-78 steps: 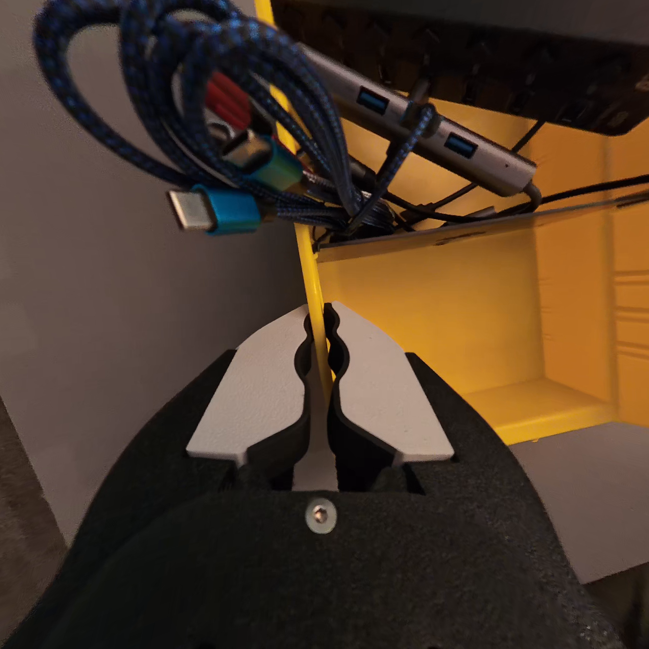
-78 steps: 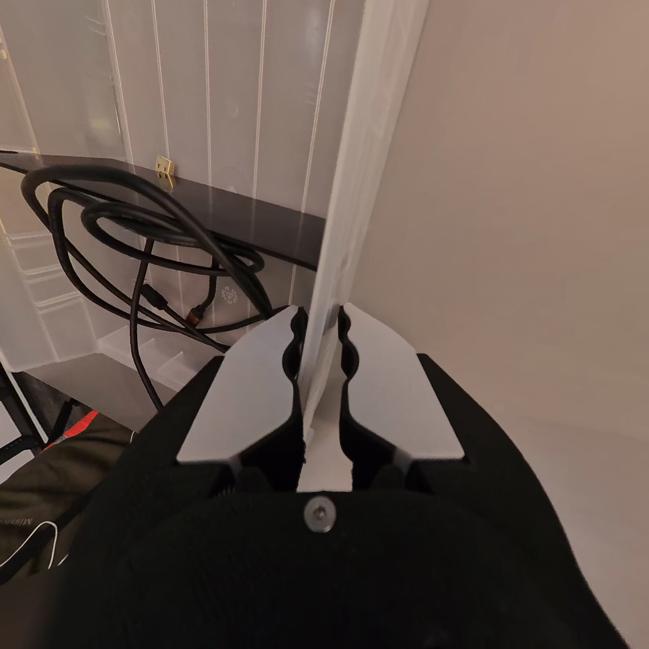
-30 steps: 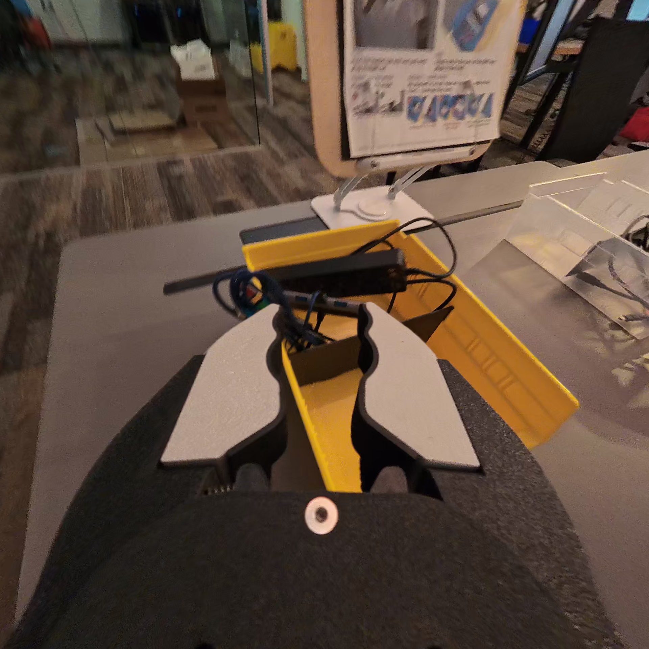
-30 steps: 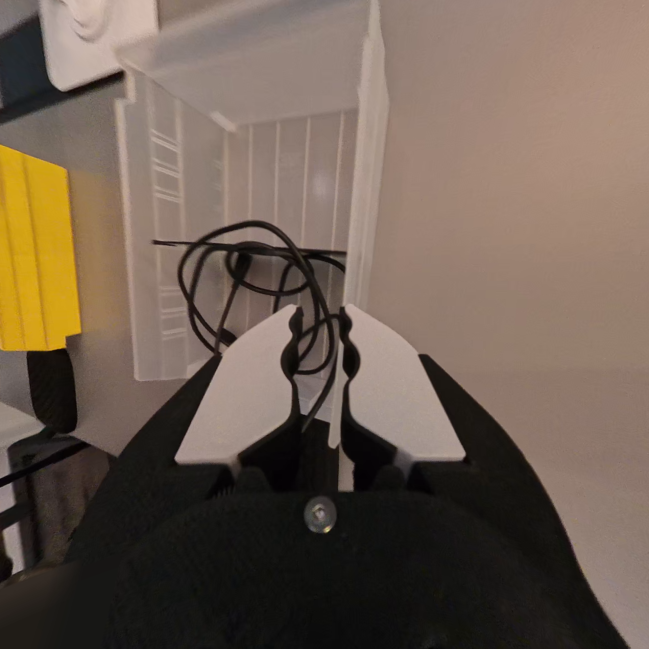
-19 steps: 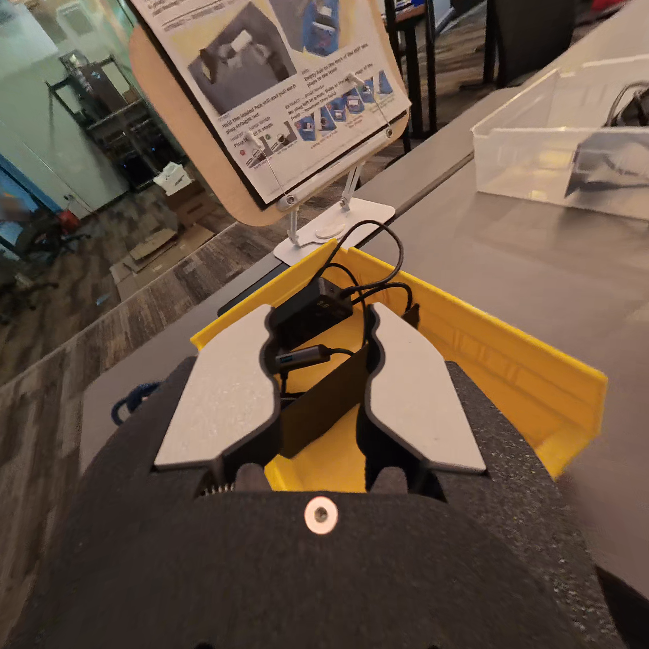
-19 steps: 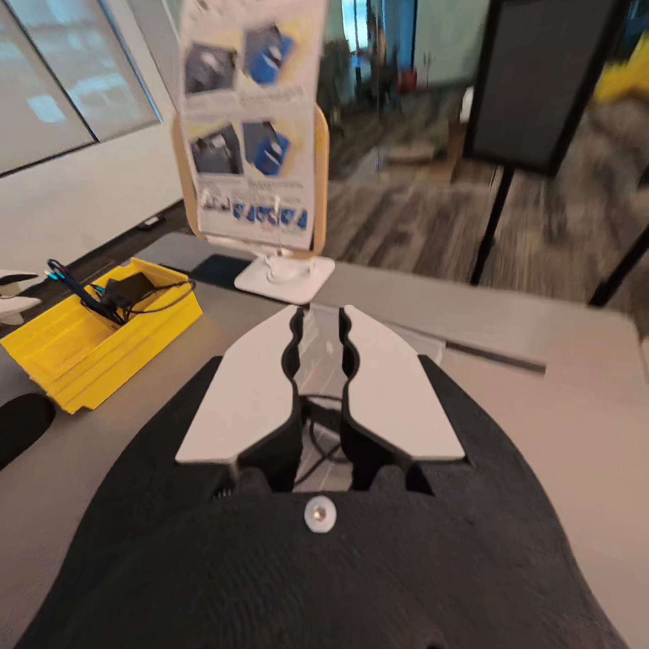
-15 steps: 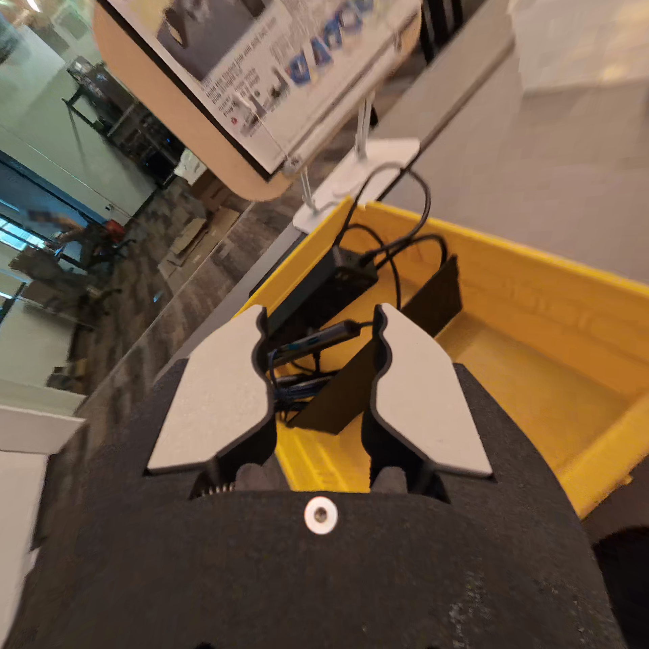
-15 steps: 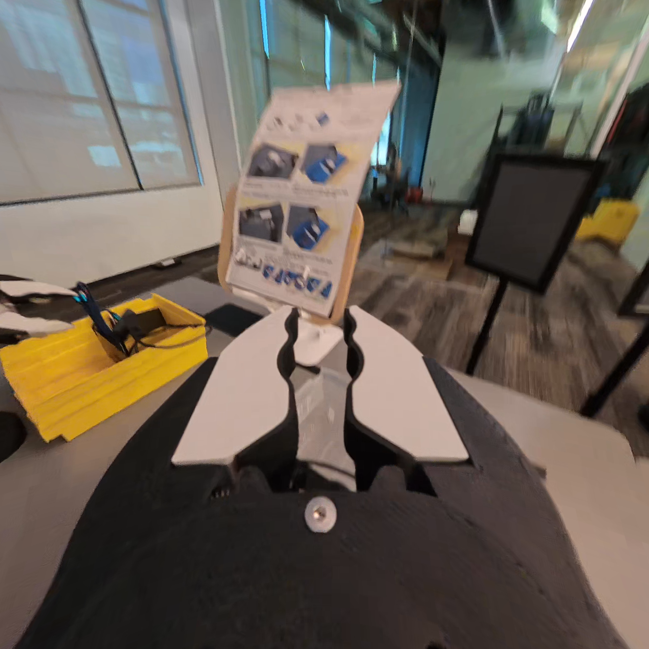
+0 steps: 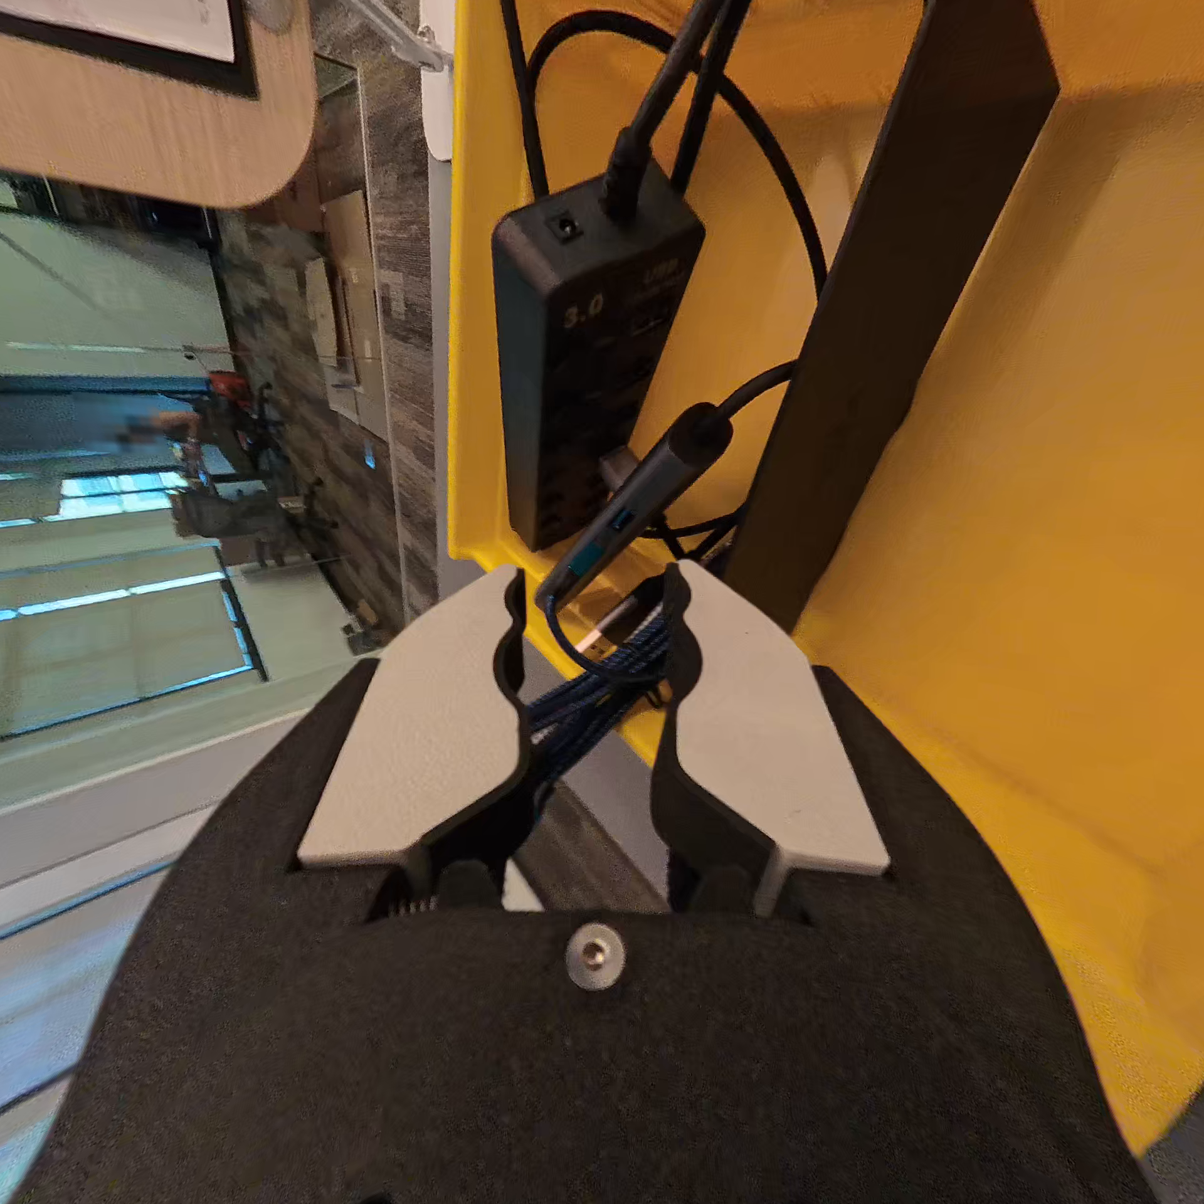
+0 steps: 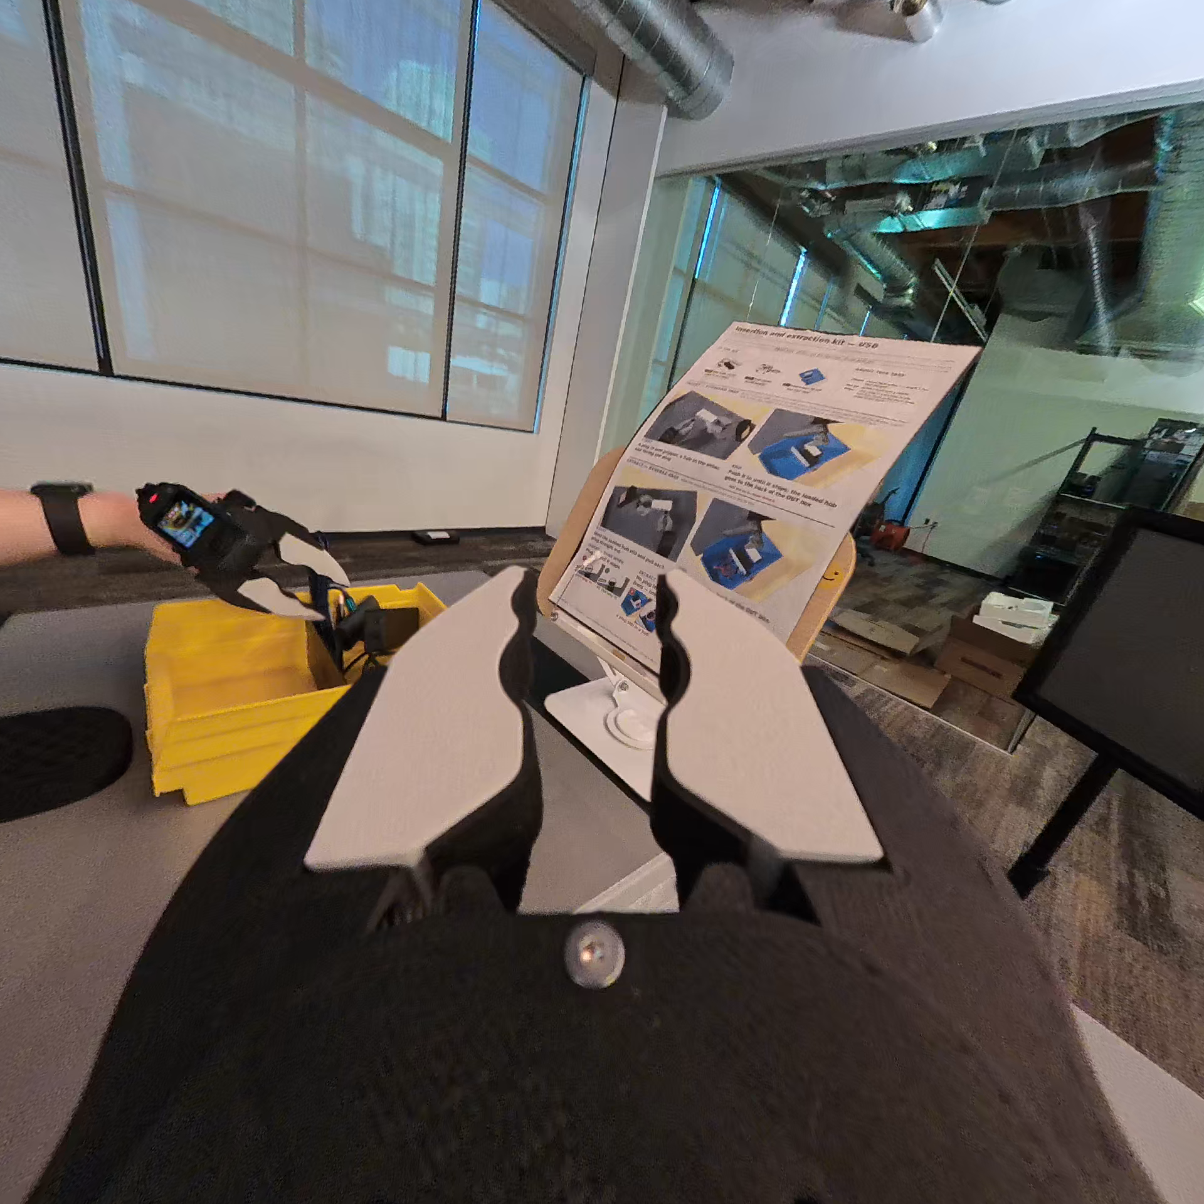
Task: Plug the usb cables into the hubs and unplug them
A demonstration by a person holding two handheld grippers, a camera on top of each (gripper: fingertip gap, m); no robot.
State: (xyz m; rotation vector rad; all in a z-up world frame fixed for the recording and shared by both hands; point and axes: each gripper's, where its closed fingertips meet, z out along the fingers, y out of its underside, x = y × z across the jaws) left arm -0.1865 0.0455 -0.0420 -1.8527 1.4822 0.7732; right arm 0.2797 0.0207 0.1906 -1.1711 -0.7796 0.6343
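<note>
The yellow bin (image 9: 977, 586) holds a black USB hub (image 9: 586, 339) and a slim grey hub (image 9: 638, 501) beside a black divider (image 9: 899, 326). A bundle of blue braided USB cables (image 9: 599, 684) hangs over the bin's edge, one silver plug showing. My left gripper (image 9: 594, 586) is open and rolled on its side, with the cable bundle lying between its fingers. My right gripper (image 10: 593, 586) is open and empty, raised above the table. In the right wrist view, the left gripper (image 10: 293, 580) hovers over the bin (image 10: 228, 690) and black hub (image 10: 384, 629).
An instruction sheet on a wooden stand (image 10: 749, 495) is behind the bin on the grey table (image 10: 65, 912). A black pad (image 10: 52, 756) lies left of the bin. A person's wrist with a watch (image 10: 62, 521) holds the left gripper. A dark screen on a stand (image 10: 1120, 651) is off the table at right. Spacing between my two grippers at the tips: around 50 centimetres.
The left gripper let go of the yellow bin's edge, opened, rolled sideways and came to the cables by the hubs. The right gripper let go of the clear bin's wall, opened and tilted up.
</note>
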